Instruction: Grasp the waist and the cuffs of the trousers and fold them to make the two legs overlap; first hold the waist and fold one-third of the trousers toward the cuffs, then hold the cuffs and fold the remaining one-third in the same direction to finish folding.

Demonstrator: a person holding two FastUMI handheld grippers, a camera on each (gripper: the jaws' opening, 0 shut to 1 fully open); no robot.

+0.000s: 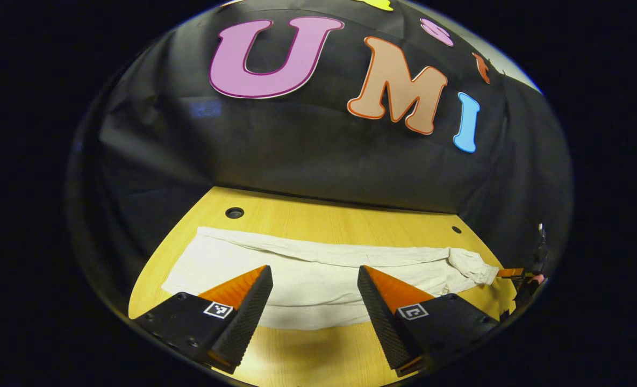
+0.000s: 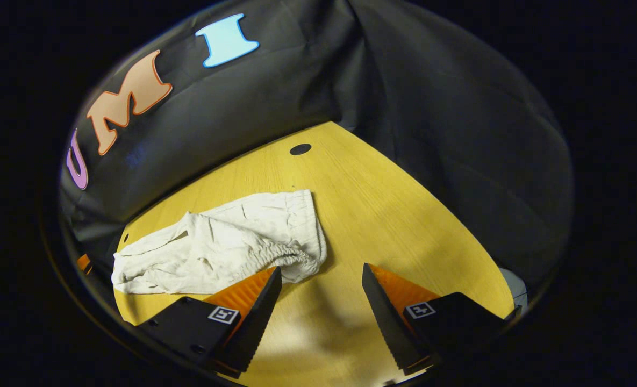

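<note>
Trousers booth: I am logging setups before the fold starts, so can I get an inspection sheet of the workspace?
Surface: wooden table with round holes near its far edge.
Job's things: pale trousers lie flat and lengthwise across the table; the gathered waist lies close to the right gripper, and the opposite end is bunched.
Clutter: nothing seen.
Grippers: left gripper open above the trousers' near edge, holding nothing; right gripper open over bare table beside the waist, holding nothing.
Cables: nothing seen.
Surroundings: black cloth wall behind and beside the table.
</note>
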